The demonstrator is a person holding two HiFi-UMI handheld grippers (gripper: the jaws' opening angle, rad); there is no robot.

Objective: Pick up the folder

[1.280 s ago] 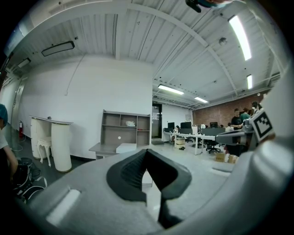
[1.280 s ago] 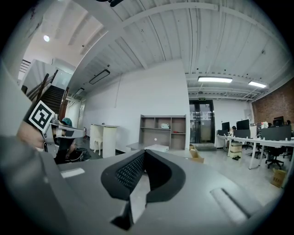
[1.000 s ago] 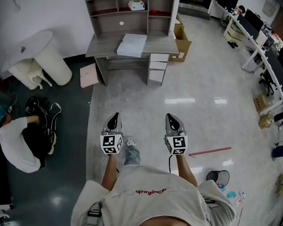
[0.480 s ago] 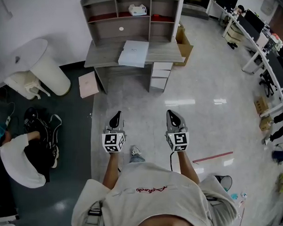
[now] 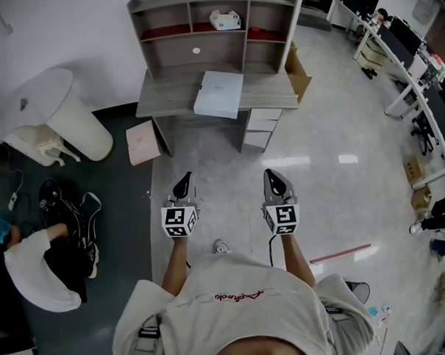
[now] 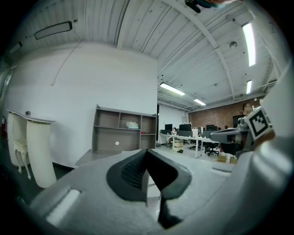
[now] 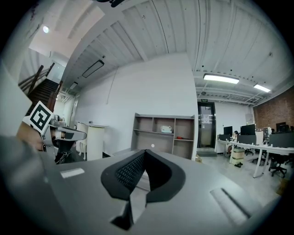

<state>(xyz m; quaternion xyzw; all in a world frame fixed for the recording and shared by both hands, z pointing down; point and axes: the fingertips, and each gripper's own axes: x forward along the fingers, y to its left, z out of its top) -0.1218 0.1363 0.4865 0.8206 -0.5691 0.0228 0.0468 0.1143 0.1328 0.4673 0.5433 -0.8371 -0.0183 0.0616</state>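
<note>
A white folder (image 5: 219,93) lies flat on the grey desk (image 5: 167,99) at the top of the head view, well ahead of both grippers. My left gripper (image 5: 182,181) and right gripper (image 5: 273,176) are held level side by side over the pale floor, both shut with nothing between the jaws. In the left gripper view the shut left gripper (image 6: 147,153) points at the desk's shelf unit (image 6: 121,134). The right gripper view shows the shut right gripper (image 7: 144,155) and the same shelf unit (image 7: 163,131) beyond it.
A white drawer unit (image 5: 260,128) stands under the desk. A cardboard box (image 5: 299,73) sits to its right, a pink box (image 5: 141,141) leans at its left. A white cylinder stand (image 5: 63,115) and a crouching person (image 5: 38,264) are at the left. Office desks (image 5: 411,64) line the right.
Both grippers, still shut, have been carried forward with the person towards the desk; the desk and folder now sit lower and closer in the head view.
</note>
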